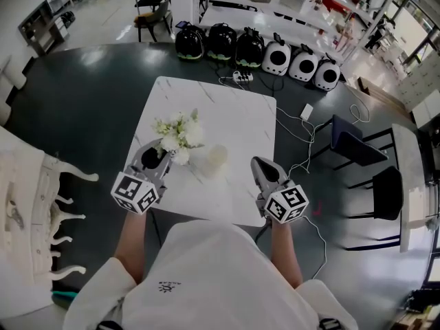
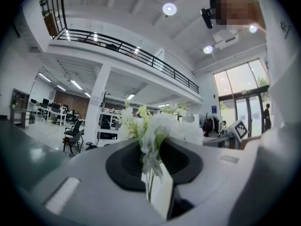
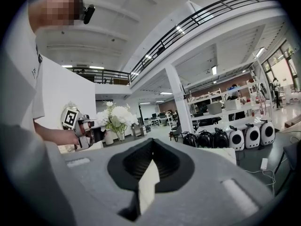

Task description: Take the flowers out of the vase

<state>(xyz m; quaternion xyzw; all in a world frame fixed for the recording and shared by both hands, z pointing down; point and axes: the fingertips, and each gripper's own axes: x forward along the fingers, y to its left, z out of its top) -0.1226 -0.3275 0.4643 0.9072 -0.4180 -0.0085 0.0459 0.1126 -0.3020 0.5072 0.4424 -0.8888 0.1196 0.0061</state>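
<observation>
Counted were: desk [image 1: 227,115]: 1 | bunch of flowers [image 1: 180,133]: 1 | vase [image 1: 214,159]: 1 | grippers: 2, left gripper [image 1: 163,158] and right gripper [image 1: 258,161] | black bags [image 1: 221,41] on the floor: 3 | white bags [image 1: 302,64] beside them: 3 | power strip [image 1: 242,77]: 1 | dark chairs [image 1: 352,143] right of the desk: 2

Left grey gripper [image 1: 162,158] is out ahead and level, its fingers [image 2: 162,192] pinched on the thin green stems of the white artificial flowers [image 1: 180,133]. Right grey gripper [image 1: 260,163] sits well apart, tipped a touch downward, fingers [image 3: 148,182] pressed together, nothing between them. Both bare forearms reach forward from white sleeves.
</observation>
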